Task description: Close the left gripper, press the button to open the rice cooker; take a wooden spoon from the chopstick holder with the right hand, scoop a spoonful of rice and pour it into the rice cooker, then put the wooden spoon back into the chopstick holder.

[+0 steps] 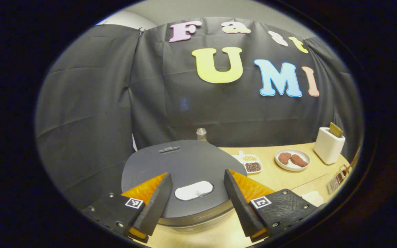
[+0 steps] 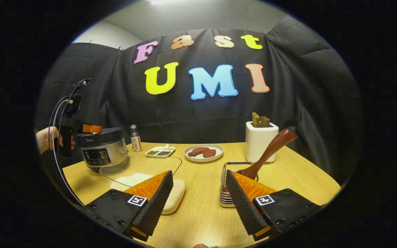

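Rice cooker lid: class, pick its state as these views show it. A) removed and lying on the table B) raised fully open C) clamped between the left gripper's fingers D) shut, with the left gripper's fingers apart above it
D: the rice cooker has its lid flat and closed, and the left gripper hovers open above the button.

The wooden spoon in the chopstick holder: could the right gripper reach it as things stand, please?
Probably yes: the right gripper is open, and the wooden spoon leans out of the chopstick holder just ahead, with nothing between them.
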Demonstrator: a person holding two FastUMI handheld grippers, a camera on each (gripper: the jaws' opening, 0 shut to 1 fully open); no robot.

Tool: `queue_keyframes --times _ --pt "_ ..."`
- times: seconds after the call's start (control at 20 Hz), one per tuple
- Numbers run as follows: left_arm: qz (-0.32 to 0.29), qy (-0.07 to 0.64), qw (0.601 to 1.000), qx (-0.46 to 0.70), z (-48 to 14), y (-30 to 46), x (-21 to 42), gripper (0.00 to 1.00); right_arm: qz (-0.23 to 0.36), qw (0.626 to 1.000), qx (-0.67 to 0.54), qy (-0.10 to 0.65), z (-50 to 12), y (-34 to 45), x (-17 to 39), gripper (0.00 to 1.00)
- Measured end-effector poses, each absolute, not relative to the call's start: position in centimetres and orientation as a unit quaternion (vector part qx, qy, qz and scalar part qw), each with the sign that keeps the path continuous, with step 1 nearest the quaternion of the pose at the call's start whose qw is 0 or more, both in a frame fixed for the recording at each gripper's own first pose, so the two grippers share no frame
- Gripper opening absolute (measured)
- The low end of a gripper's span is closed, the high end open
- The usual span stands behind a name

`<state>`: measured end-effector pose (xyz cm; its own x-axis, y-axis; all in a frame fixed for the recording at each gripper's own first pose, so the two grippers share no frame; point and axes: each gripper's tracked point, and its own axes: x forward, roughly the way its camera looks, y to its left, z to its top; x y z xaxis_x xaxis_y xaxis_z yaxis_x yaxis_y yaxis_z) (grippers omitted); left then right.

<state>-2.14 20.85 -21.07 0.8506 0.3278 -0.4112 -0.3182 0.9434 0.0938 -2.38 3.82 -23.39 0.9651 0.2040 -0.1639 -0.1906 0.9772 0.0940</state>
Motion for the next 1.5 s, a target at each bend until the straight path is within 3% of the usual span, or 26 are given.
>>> queue_keyframes --times 0.25,0.55,0.7,0.95,1.0,1.05,1.1,1.3,1.35,1.5 --pt "0.188 0.199 0.961 0.049 -17.8 19.8 -3.0 0.92 0.09 0.992 0.002 0.087 -21.8 3.4 -1.6 0.98" --pt "0.085 0.089 0.99 0.073 -6.9 11.2 -3.4 0.9 0.048 0.998 0.008 0.027 -12.9 1.7 0.1 0.98" --pt "0.063 0.035 0.992 0.101 -3.0 9.7 -4.3 0.89 0.028 1.0 -0.005 -0.004 -8.1 1.1 0.8 0.98" --pt "0.036 -0.01 0.998 0.055 -0.8 7.2 -7.2 0.9 0.018 0.998 -0.029 -0.045 -2.4 1.8 0.8 0.98" --pt "0.041 -0.018 0.997 0.056 -0.5 7.6 -7.8 0.94 0.02 0.998 -0.033 -0.047 -1.8 2.0 0.7 0.98" --pt "0.046 -0.022 0.997 0.052 -0.2 8.0 -8.4 0.92 0.024 0.998 -0.038 -0.047 -1.3 2.3 0.5 0.94" --pt "0.049 -0.022 0.998 0.041 -0.3 8.2 -9.2 0.89 0.026 0.998 -0.04 -0.046 -0.7 2.4 0.5 0.99" --pt "0.049 -0.011 0.999 0.013 -1.6 8.9 -10.0 0.9 0.032 0.998 -0.031 -0.04 -0.3 2.6 0.4 0.99" --pt "0.055 -0.007 0.998 0.015 -1.9 9.4 -9.9 0.9 0.033 0.998 -0.031 -0.034 -0.6 2.6 0.5 0.94" --pt "0.064 -0.003 0.998 0.003 -2.4 9.7 -9.4 0.9 0.026 0.999 -0.032 -0.025 -1.4 2.1 0.8 0.99"
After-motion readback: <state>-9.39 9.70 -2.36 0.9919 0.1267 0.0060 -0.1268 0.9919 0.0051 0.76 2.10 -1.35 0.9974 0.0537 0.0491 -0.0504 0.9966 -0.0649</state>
